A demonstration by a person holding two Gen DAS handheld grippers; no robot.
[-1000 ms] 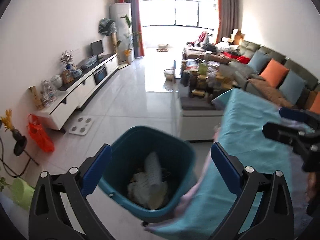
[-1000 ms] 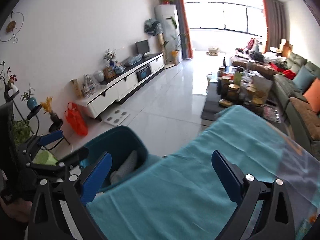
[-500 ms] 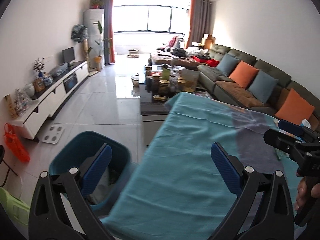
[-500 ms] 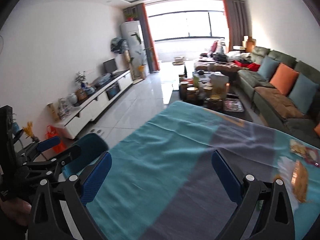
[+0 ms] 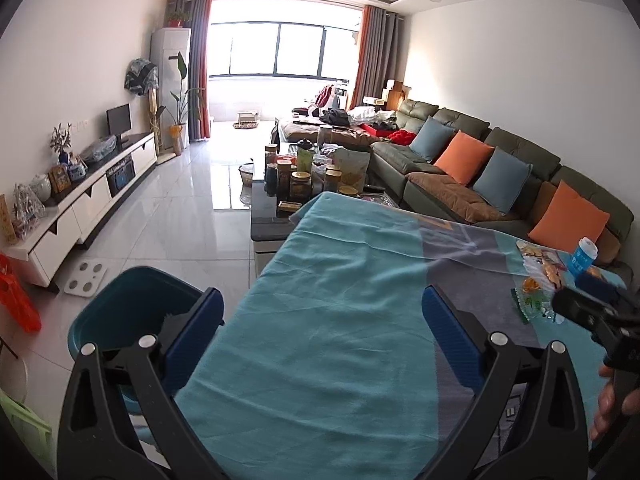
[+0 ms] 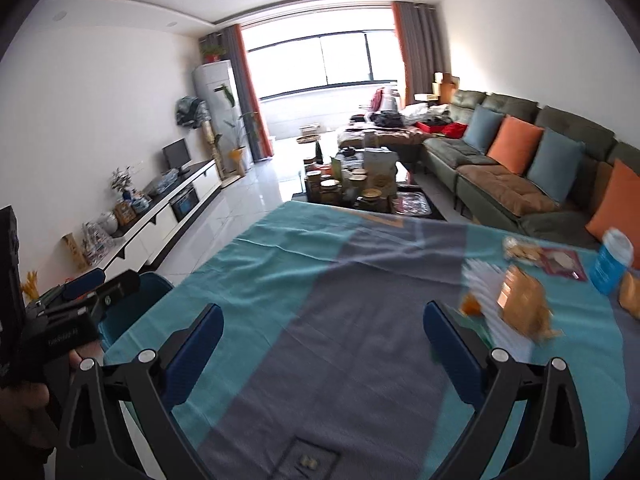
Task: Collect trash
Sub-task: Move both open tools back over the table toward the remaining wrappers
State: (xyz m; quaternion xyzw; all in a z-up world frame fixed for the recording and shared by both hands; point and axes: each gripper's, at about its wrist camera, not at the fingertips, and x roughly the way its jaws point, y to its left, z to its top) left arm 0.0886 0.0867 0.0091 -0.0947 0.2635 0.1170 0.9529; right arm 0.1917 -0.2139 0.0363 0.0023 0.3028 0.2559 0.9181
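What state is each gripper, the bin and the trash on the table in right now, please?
Left gripper: open, empty, over the cloth.
Right gripper: open, empty.
Bin: on the floor beside the table, no lid.
Wrappers: lying on the table, blurred.
Blue cup: upright on the table.

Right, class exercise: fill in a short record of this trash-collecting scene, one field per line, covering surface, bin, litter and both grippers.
surface: table under a teal and grey cloth
bin: teal bin on the floor by the table's left edge
litter: wrappers and a blue cup at the table's right side
left gripper: open, empty, above the cloth
right gripper: open, empty, wrappers just beyond its right finger
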